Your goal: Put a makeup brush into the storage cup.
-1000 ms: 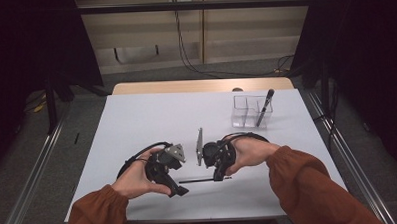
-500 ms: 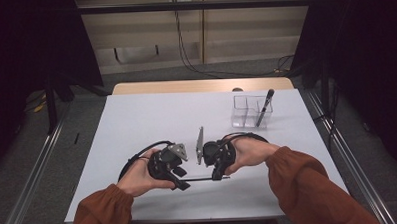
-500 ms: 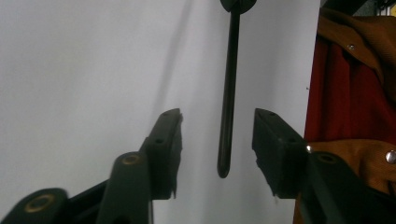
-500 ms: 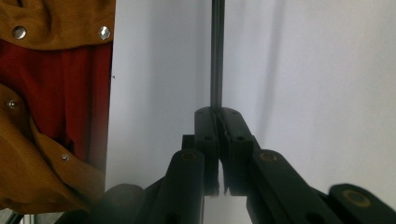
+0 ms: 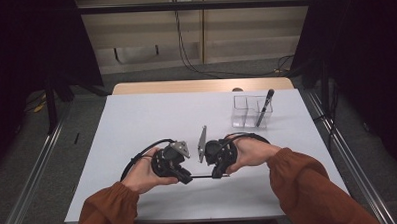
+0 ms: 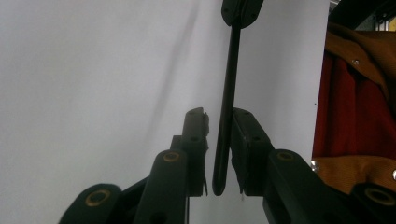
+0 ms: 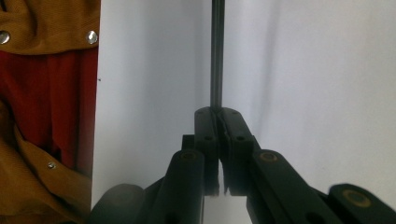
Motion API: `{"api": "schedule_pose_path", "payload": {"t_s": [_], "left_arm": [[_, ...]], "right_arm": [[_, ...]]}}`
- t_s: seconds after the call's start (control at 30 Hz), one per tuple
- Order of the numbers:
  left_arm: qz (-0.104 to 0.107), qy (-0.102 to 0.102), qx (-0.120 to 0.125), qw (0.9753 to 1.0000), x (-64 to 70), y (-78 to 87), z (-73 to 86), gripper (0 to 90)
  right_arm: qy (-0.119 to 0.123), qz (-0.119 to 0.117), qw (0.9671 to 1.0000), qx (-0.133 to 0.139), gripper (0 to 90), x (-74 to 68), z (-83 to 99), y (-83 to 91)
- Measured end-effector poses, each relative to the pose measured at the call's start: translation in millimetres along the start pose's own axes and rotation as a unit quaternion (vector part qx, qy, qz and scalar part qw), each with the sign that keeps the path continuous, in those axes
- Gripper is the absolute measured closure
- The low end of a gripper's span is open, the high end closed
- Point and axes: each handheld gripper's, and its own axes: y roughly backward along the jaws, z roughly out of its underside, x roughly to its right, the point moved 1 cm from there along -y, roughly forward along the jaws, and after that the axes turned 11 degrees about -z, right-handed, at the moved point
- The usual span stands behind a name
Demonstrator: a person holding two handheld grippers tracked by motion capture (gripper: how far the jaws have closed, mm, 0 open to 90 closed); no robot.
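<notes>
We bring both forearms in from six o'clock, rust sleeves angled inward. Our left gripper [image 5: 185, 176] points toward three o'clock with its jaws a little apart. Our right gripper [image 5: 217, 174] points toward nine o'clock, jaws pressed together. The two tips face each other, near but apart.

Even overhead light brightens the white rectangular surface [image 5: 137, 129] while the surroundings stay dark. Both gripper views are dim and soft, with faint diagonal shadows and near parts blurred.
</notes>
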Motion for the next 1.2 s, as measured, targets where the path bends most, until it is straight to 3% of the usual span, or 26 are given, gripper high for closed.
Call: {"api": "schedule_pose_path", "payload": {"t_s": [0.4,0.57,0.73,0.87,1.0,1.2], "left_arm": [[-0.001,-0.005,0.007,1.0,-0.4,-1.7,-2.3,81.9],[0.011,-0.008,0.006,0.9999,1.6,-3.1,-2.8,84.9],[0.026,0.001,0.007,0.9996,0.8,-2.3,-3.1,85.4],[0.023,0.014,0.009,0.9996,-0.6,-1.6,-1.5,85.4],[0.022,0.013,0.01,0.9996,-0.1,-2.0,-0.1,85.4],[0.017,0.023,0.018,0.9994,0.9,-1.8,3.7,85.4]], "right_arm": [[0.007,0.011,0.9999,-0.002,87.1,1.4,1.4,0.7],[0.012,0.015,0.9998,0.004,86.2,1.3,3.6,-0.2],[0.008,0.013,0.9998,0.01,83.4,2.6,4.9,-0.9],[0.001,0.015,0.9993,0.034,73.6,3.5,7.5,0.7],[-0.009,0.024,0.9987,0.044,59.5,4.0,10.3,0.9],[-0.024,0.037,0.996,0.077,45.6,5.8,18.6,1.7]]}}
